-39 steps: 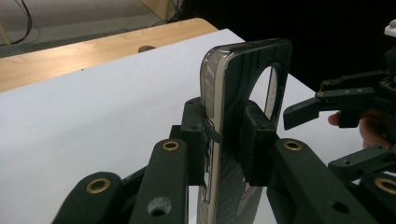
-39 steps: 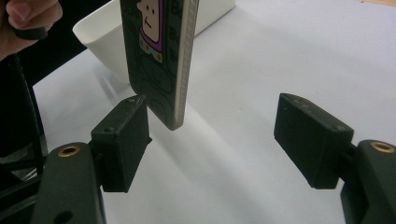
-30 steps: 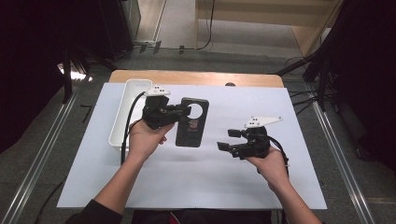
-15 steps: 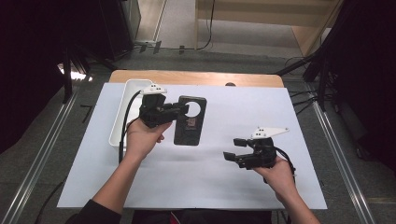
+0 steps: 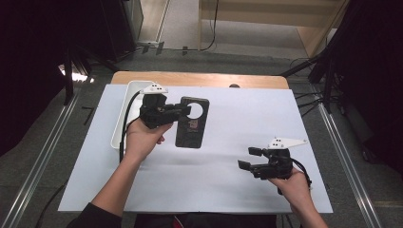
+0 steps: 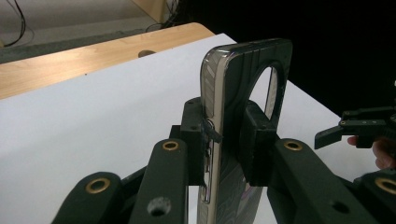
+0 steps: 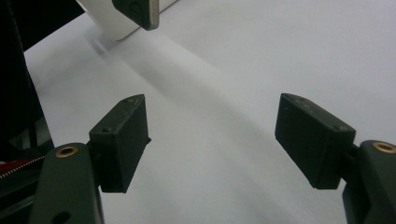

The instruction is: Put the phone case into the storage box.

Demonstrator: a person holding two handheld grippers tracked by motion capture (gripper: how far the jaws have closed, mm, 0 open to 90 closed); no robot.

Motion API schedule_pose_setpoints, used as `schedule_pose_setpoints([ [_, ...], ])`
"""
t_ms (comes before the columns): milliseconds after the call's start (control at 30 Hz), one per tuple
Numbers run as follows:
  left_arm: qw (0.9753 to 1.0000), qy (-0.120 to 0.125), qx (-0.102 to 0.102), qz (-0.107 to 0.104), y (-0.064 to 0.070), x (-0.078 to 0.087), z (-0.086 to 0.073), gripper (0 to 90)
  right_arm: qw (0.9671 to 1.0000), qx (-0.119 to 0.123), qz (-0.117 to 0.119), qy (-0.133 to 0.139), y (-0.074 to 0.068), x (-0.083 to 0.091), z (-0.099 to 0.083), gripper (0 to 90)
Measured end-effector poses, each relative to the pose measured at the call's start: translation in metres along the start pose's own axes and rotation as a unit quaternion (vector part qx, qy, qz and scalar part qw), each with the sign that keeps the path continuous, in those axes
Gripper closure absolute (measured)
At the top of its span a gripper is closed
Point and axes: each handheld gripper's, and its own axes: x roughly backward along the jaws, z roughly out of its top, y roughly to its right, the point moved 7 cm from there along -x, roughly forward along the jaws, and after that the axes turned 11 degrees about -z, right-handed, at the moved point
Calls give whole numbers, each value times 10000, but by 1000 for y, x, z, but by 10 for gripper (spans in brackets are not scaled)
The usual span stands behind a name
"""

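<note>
The left gripper (image 6: pixel 227 140) has its two black jaws closed on the long edges of a black phone case (image 6: pixel 243 88), pinching it just below a large round cutout near one end. The case is dark and glossy with a metallic rim, held above the white sheet (image 5: pixel 247 118) beside a white tray (image 5: pixel 124 109). The right gripper (image 7: pixel 212 140) hovers well apart over bare sheet, jaws spread wide with nothing between them.
</note>
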Motion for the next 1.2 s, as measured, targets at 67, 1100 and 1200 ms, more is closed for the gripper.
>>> schedule_pose_setpoints([
  [67, 10000, 23, 7, 5, -1, 2, 1, 742, 10000, 2, -19, -1, 2, 2, -3, 249],
  [1100, 9997, 178, 78, 162, -25, 38, 15, 740, 9998, -172, -69, 12, 6, 14, -16, 249],
  [1200, 9996, 188, 96, 209, -29, 41, 15, 740, 9999, -132, -66, -20, 6, 13, -17, 249],
])
